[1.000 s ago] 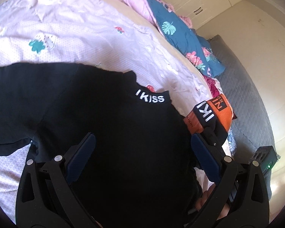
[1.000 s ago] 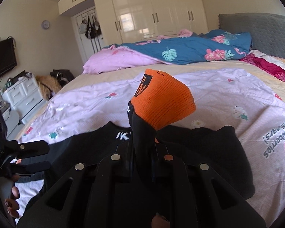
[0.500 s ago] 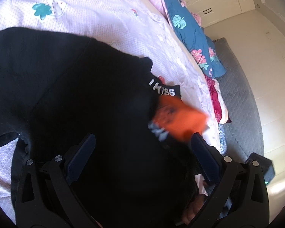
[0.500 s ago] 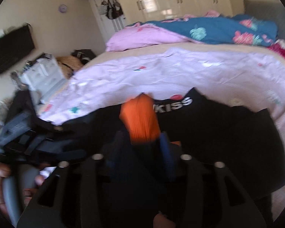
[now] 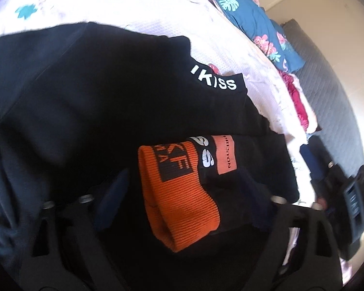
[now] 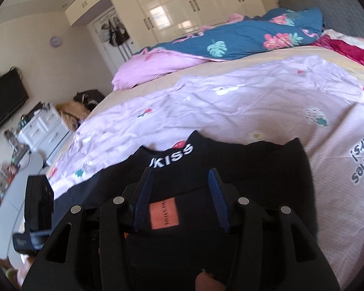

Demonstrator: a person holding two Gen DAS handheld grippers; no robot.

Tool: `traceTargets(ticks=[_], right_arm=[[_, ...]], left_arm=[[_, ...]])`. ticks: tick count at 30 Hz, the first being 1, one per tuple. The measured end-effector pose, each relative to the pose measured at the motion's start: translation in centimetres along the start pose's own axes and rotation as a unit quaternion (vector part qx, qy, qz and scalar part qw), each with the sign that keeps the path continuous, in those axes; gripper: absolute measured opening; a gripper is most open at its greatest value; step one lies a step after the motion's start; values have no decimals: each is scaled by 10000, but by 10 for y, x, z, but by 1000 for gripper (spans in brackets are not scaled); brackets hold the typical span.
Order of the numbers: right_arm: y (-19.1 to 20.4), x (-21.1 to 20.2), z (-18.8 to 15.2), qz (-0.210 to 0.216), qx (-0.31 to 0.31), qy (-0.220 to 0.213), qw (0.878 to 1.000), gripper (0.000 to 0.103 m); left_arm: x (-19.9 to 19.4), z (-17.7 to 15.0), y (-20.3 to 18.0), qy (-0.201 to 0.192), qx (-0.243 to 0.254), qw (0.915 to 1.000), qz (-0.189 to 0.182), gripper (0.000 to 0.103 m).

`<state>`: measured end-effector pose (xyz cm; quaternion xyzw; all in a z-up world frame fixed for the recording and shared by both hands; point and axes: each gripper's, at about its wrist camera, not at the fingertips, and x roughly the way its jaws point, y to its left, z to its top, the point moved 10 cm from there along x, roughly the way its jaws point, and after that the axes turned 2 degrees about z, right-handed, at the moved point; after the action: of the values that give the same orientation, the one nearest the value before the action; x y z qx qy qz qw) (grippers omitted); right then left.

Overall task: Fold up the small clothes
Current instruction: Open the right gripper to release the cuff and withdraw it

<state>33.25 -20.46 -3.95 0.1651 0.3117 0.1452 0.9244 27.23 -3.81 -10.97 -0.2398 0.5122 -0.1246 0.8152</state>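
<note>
On pink bedsheet (image 6: 254, 106) lay black top (image 5: 89, 111), orange cuff (image 5: 179, 194) flopped across it. We saw left gripper (image 5: 184, 189) closing, cuff between jaws, pads not pressing; right gripper (image 6: 182, 198) parted, empty. We judged knit soft, light, limp; best gripped at cuff.

A black garment (image 5: 89, 111) with white "KISS" lettering lay on a pale lilac bedsheet (image 6: 242, 106) printed with strawberries and small flowers. Its cuff (image 5: 179, 194) was ribbed orange with a black block logo, beside an orange label (image 6: 164, 214). Behind lay a teal quilt (image 6: 240, 38) patterned with pink flowers and green leaves, pink underneath.
</note>
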Motion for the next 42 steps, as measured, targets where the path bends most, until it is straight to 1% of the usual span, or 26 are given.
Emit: traceTargets(ticks=[1, 2, 3, 4, 5, 6, 7, 10, 14, 17, 20, 23, 25, 27, 30, 32, 33, 38, 42], right_arm=[[-4, -1, 2, -4, 57, -27, 10000, 46], [-7, -2, 4, 9, 114, -52, 9999, 46], [-11, -5, 5, 40, 195, -77, 9998, 46], [-14, -5, 7, 49, 245, -88, 9996, 46], [-18, -6, 9, 45, 294, -117, 9995, 46], [-23, -9, 11, 27, 348, -160, 9993, 46], [-29, -11, 13, -5, 410, -206, 9989, 46], [-47, -24, 21, -81, 647, -416, 9970, 47], [-67, -38, 29, -199, 796, -616, 9947, 47], [-77, -44, 31, -265, 894, -658, 9935, 47], [-82, -44, 31, -333, 904, -623, 9934, 47], [-81, -41, 28, -429, 821, -550, 9942, 47], [-79, -38, 26, -495, 744, -492, 9948, 47], [-76, -34, 23, -557, 654, -404, 9955, 47], [-70, -26, 18, -644, 464, -230, 9966, 47], [-67, -20, 13, -694, 367, -87, 9969, 47], [-64, -16, 9, -686, 292, 24, 9972, 47], [-47, 1, -5, -637, 56, 366, 9973, 47], [-28, 12, -17, -433, -90, 598, 9972, 47]], left_arm=[[2, 0, -1, -35, 91, 9999, 142, 55], [3, 1, -2, -90, 165, 9995, 255, 41], [4, 2, -2, -151, 248, 9989, 373, 30], [3, 3, -3, -216, 289, 9985, 419, 23], [1, 5, -7, -261, 296, 9988, 300, 8], [-2, 7, -10, -299, 287, 9990, 143, 7], [-6, 9, -14, -359, 319, 9988, 110, 6], [-25, 18, -31, -669, 636, 9957, 81, 5], [-56, 29, -50, -1033, 767, 9915, -179, 5], [-94, 40, -60, -1455, 819, 9854, -345, 5], [-117, 48, -65, -1708, 864, 9809, -360, 4], [-117, 48, -59, -1635, 784, 9827, -368, 4], [-103, 46, -47, -1439, 678, 9870, -224, 4], [-91, 42, -33, -1257, 526, 9905, -174, 4], [-78, 39, -11, -1101, 431, 9930, 70, 4], [-73, 39, -2, -1055, 377, 9936, 174, 5], [-71, 39, 4, -1030, 370, 9936, 281, 5], [-65, 37, 24, -924, 297, 9940, 513, 6], [-62, 36, 35, -862, 281, 9939, 624, 8]])
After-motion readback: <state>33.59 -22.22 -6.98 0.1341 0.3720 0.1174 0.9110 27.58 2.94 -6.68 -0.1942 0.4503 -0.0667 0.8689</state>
